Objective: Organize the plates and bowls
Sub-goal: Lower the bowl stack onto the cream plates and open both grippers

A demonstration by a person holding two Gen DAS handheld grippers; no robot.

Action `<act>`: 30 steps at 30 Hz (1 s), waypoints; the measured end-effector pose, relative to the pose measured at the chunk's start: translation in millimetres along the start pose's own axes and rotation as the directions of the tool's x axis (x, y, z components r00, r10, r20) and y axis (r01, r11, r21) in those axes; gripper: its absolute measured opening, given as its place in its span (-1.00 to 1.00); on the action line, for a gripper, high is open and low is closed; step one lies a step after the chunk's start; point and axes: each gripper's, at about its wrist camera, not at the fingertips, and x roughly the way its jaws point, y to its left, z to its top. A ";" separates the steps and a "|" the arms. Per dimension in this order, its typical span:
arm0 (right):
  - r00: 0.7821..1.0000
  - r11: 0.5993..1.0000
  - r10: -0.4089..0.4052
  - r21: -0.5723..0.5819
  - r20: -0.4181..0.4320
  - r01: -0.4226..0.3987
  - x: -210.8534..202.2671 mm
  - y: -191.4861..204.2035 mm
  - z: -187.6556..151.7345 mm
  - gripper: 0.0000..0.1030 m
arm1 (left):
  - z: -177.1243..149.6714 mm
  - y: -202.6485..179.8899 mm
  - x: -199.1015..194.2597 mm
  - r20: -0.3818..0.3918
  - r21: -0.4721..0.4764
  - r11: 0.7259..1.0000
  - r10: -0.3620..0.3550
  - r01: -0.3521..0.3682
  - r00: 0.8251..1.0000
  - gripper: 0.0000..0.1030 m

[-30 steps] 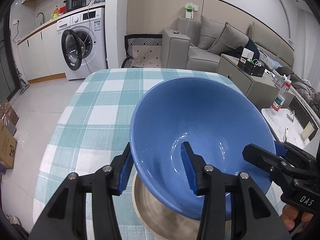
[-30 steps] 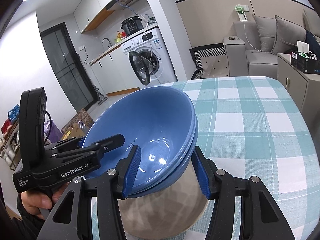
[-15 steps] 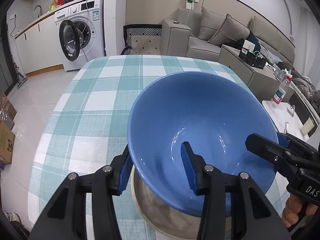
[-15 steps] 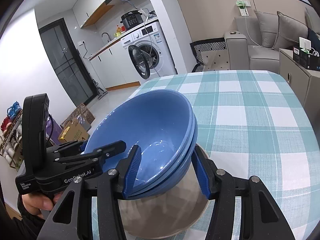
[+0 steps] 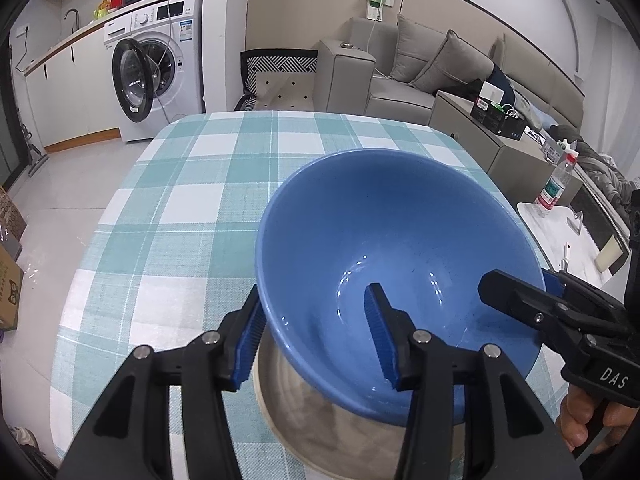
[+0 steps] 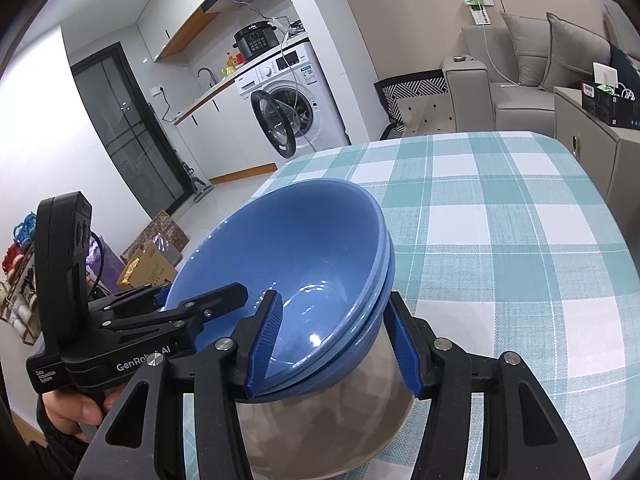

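Note:
A stack of nested blue bowls (image 5: 400,240) (image 6: 304,248) leans tilted inside a beige bowl (image 5: 320,420) (image 6: 320,432) on the checked tablecloth (image 5: 180,200). My left gripper (image 5: 314,300) straddles the stack's left wall, one pad outside and one inside. Its jaws are opening, with the pads still against the wall. My right gripper (image 6: 334,296) straddles the right wall the same way, and its jaws are also opening. Each gripper shows in the other's view, the right gripper (image 5: 516,296) at one rim and the left gripper (image 6: 208,308) at the opposite rim.
The table's far edge (image 6: 460,138) faces a washing machine (image 5: 156,76) with its door open and a grey sofa (image 5: 420,64). A low side table with a bottle (image 5: 554,188) stands to the right. Cardboard boxes (image 6: 156,256) lie on the floor at the left.

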 end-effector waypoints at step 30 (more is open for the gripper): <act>0.998 0.988 0.017 -0.157 0.068 -0.006 -15.1 14.5 -3.9 0.99 | -13.2 18.8 -38.9 0.215 0.102 0.995 -0.037 0.016 0.976 0.99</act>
